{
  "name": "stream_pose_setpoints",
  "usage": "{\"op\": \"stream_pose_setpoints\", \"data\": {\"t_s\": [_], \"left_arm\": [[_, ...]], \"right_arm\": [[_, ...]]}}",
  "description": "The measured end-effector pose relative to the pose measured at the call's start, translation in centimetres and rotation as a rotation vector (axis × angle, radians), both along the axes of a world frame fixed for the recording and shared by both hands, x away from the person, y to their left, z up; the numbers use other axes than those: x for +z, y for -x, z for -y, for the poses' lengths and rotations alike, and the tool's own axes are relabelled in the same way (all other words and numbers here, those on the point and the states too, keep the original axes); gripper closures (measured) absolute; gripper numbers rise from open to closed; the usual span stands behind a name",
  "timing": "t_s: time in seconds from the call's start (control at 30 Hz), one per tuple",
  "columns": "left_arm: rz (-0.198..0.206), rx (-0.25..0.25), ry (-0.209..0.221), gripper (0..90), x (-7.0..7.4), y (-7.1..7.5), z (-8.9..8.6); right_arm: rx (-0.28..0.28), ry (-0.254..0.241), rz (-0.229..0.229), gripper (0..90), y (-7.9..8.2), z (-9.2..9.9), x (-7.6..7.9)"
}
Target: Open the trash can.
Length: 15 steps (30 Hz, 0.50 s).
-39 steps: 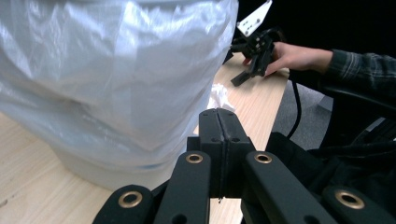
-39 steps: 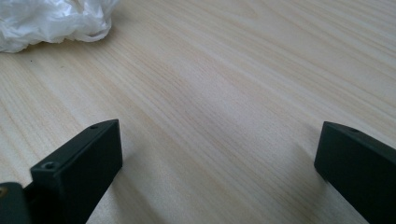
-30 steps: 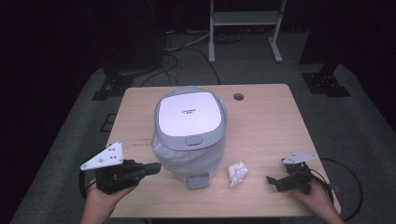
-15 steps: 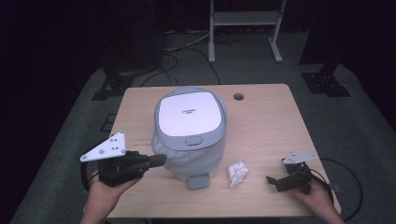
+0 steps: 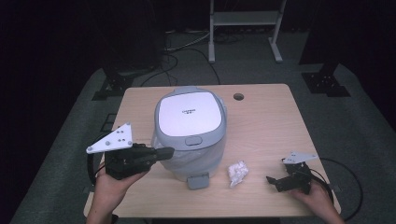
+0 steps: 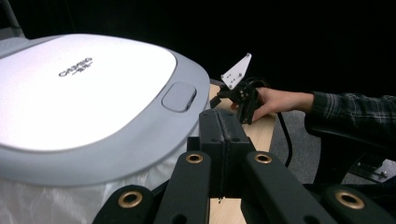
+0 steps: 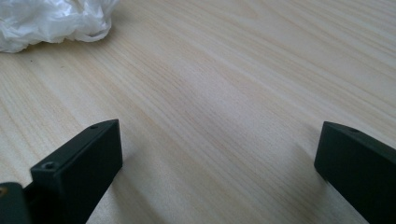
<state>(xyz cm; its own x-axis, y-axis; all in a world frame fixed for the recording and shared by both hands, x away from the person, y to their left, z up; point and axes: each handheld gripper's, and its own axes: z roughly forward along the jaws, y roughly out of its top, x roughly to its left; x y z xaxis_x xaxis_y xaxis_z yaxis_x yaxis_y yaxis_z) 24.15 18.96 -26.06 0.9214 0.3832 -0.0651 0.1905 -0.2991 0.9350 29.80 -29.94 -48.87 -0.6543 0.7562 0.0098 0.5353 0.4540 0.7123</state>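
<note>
Left tongs point(image 5: 166, 152), clenched on nothing, hover at the lidded bin's point(image 5: 189, 128) eight o'clock; its white liner point(image 5: 184, 164) hangs out. Right tongs point(image 5: 272, 179) rest released on the counter point(image 5: 261, 121), beside crumpled plastic point(image 5: 237, 172).

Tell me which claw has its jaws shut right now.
The left claw, raised beside the grey-lidded trash bin: its two black jaws sit pressed together with nothing between them. The right claw, low on the table, has its jaws spread wide apart.
</note>
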Motion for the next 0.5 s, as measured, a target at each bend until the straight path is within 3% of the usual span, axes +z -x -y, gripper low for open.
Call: {"op": "stream_pose_setpoints", "data": {"t_s": [0.5], "left_arm": [[0.001,-0.015,0.014,90.0,0.4,-1.1,1.7]], "right_arm": [[0.0,0.0,0.0,0.0,0.0,0.0,0.0]]}}
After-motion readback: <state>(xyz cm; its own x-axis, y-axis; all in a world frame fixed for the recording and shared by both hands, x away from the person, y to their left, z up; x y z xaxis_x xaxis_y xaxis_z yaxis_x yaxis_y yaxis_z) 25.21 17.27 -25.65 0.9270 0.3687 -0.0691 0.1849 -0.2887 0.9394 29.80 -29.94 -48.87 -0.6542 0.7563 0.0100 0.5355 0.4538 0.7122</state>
